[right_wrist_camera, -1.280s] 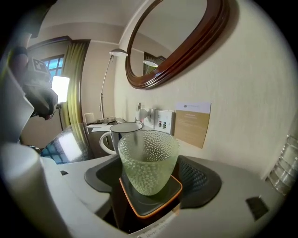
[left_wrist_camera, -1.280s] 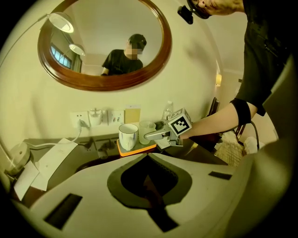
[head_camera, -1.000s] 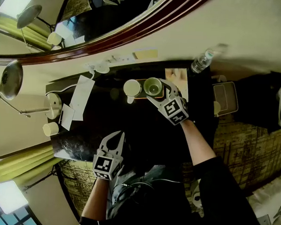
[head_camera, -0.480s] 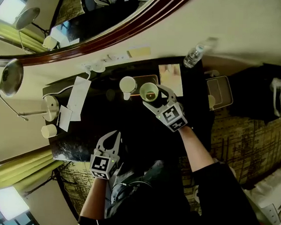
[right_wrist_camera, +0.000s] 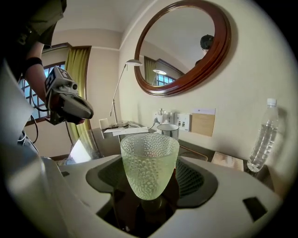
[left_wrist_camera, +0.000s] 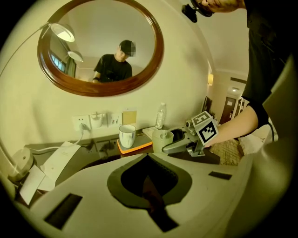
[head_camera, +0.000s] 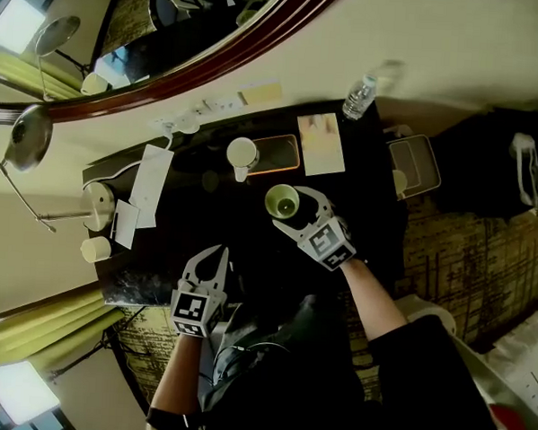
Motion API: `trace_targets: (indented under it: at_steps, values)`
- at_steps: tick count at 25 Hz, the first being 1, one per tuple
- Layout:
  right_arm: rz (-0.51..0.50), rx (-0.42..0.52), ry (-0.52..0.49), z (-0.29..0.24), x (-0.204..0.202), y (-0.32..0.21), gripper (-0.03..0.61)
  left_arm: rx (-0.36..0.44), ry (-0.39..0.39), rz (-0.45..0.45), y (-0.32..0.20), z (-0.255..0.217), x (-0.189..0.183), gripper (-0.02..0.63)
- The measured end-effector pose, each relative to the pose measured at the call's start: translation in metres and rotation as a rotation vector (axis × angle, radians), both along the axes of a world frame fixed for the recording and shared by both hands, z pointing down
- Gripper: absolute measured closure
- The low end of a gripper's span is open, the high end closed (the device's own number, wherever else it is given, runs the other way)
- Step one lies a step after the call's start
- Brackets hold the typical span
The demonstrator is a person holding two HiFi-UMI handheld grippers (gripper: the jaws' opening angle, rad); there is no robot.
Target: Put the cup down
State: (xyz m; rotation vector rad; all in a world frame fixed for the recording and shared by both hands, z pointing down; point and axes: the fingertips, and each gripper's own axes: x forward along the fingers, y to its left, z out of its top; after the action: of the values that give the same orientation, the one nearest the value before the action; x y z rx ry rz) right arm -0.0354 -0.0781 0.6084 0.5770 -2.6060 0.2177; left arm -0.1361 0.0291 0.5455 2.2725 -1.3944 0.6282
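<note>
Glass is the matter here: the dimpled, pale-green cup (right_wrist_camera: pixel 149 162) stands upright between the pads of the right tongs (head_camera: pixel 287 207), which are grasping it low on its body, jaws spread wide round it. It looks empty. In the head view it is over a bare stretch of the dark desk (head_camera: pixel 197 210), on the near side of the orange tray (head_camera: pixel 279 153) and apart from the white mug (head_camera: pixel 242 152) that stands on that tray's left end; whether its foot already touches the surface no view shows plainly. I judge the step in hand to be the carry to the set-down spot, with the putting down itself not yet done. The left tongs (head_camera: pixel 218 254) are clenched on nothing, held over the desk's near edge off to the left, with no part in this. Farther out lie white papers (head_camera: pixel 152 184) at the left, and a leaflet (head_camera: pixel 319 143) and a water bottle (head_camera: pixel 357 96) toward the wall under the round mirror (head_camera: pixel 198 26); none seems near enough to be in the way. The next move probably calls for a straight, gentle lowering with the cup kept level until its narrow foot sits flat, then letting the jaws spread and drawing the tongs back along their own line, so that neither pad drags the cup over.
</note>
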Motion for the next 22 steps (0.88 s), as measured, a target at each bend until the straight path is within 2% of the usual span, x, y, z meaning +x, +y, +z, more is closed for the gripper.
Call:
trace_targets:
  at_steps: [9, 18, 22]
  values:
    - [-0.053, -0.113, 0.02, 0.041, 0.001, 0.054, 0.208, 0.003, -0.028, -0.052, 0.011, -0.002, -0.015, 0.627]
    - [-0.063, -0.132, 0.077, 0.062, 0.01, 0.074, 0.184, 0.013, -0.016, -0.049, 0.014, -0.004, -0.014, 0.626]
    - [-0.06, -0.149, 0.116, 0.071, 0.015, 0.082, 0.175, 0.016, -0.005, -0.013, 0.011, -0.009, -0.008, 0.626]
